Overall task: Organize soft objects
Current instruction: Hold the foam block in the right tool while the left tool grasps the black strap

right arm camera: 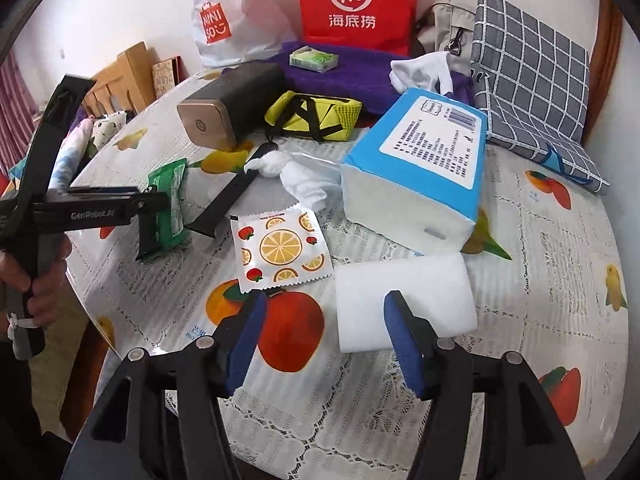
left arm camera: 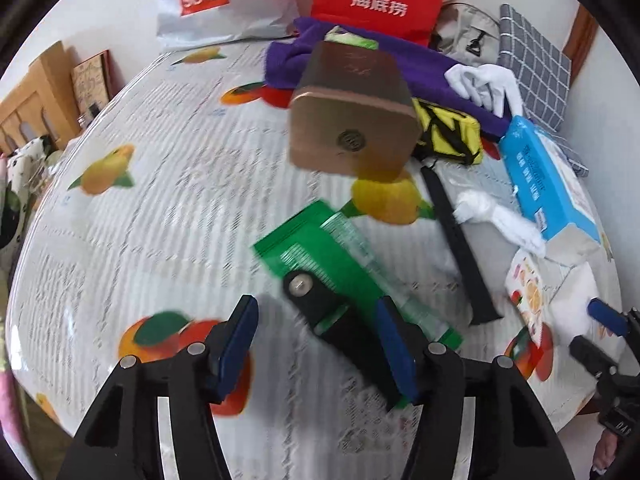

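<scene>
White sponge (right arm camera: 404, 300) beside tissue pack (right arm camera: 416, 184), table (right arm camera: 540, 280)

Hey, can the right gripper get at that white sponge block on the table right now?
Probably yes. The white sponge block lies just ahead of the open right gripper, one finger already beside it, nothing on top.

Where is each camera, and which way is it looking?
Left wrist view: sits on the left gripper, looking steeply down its blue fingers at the green packet; the right gripper's tip shows at the edge.
Right wrist view: sits on the right gripper, looking down at the white sponge block and fruit sachet; a hand holding the left gripper shows on the left.
Both share the green packet, brown box, blue tissue pack and red bag.
</scene>
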### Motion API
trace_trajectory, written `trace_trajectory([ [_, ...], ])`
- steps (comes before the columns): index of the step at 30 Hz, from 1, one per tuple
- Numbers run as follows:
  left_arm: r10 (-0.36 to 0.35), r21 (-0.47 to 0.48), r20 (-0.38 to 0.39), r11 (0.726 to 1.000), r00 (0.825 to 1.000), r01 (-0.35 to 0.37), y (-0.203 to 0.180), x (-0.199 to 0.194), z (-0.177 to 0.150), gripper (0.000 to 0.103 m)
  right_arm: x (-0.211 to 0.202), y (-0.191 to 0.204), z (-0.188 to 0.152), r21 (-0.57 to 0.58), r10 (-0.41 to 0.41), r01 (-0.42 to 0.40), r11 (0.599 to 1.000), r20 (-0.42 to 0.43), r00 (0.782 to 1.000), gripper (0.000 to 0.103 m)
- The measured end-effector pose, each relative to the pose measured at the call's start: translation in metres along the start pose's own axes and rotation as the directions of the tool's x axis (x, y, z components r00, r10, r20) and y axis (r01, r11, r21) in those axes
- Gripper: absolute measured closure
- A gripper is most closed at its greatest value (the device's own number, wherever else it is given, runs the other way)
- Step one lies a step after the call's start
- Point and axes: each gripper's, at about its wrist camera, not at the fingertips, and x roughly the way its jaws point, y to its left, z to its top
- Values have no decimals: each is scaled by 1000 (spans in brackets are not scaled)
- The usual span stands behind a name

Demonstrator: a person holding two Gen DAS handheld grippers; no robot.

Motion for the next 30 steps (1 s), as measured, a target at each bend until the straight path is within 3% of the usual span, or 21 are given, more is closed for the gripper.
trace_trajectory([
  [6, 3, 18, 25, 1000, 1000, -4, -8, 0, -9, 37, -14, -17, -8, 80, -2, -2, 997, 54, 999, 26],
  [7, -5, 27, 39, 1000, 999, 4, -11, 0, -9, 49, -16, -20, -10, 91, -8, 2, 996, 60, 998, 23],
  [8, -17, 38, 56, 999, 998, 15, -14, -1, -9, 69, -18, -23, -12, 99, -15, 9, 995, 61, 998, 22],
  [10, -35, 43, 53, 999, 998, 33, -16, -2, -8, 77, -19, -28, -15, 109, -29, 23, 994, 51, 998, 21],
  [16, -40, 19, 29, 999, 999, 39, -6, -5, -11, 76, -14, -36, -25, 142, -39, 35, 989, 28, 999, 21],
  [19, -48, 23, 32, 999, 998, 48, -6, -6, -15, 66, -8, -39, -23, 146, -48, 42, 988, 37, 998, 20],
  [22, -9, 56, 45, 998, 999, 7, -15, -5, -16, 65, 6, -40, -18, 140, -67, 63, 988, 19, 998, 19],
  [25, -10, 52, 55, 999, 998, 7, -13, -4, -15, 68, 18, -41, -16, 143, -64, 64, 988, 0, 998, 19],
  [26, -9, 56, 57, 998, 998, 6, -13, -4, -14, 77, 21, -41, -16, 148, -59, 59, 987, -5, 998, 19],
  [30, -34, 41, 51, 999, 998, 32, -9, -4, -11, 78, 27, -43, -17, 172, -58, 55, 984, 11, 998, 21],
])
